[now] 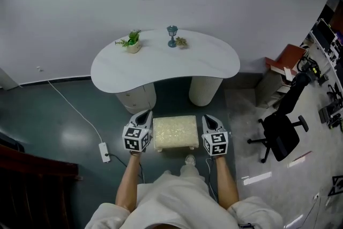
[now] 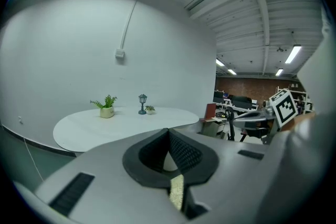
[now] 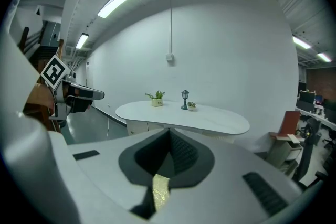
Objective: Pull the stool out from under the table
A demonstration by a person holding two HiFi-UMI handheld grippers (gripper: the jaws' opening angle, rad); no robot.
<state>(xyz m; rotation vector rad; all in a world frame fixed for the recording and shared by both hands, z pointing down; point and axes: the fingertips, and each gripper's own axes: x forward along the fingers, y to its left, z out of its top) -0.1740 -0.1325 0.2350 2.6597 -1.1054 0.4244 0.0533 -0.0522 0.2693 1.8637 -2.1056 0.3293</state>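
The stool, a low seat with a cream textured cushion, stands on the floor just in front of the white kidney-shaped table, outside its edge. My left gripper hangs beside the stool's left side and my right gripper beside its right side; whether either touches the stool I cannot tell. Both point toward the table. In the left gripper view the left gripper has its jaws met with nothing between them, and a cream sliver of stool shows below. The right gripper looks the same, above a sliver of stool.
On the table stand a potted plant, a small teal lamp ornament and a tiny plant. A black office chair is at the right, and a power strip with its cable lies at the left. A person's shoe is behind the stool.
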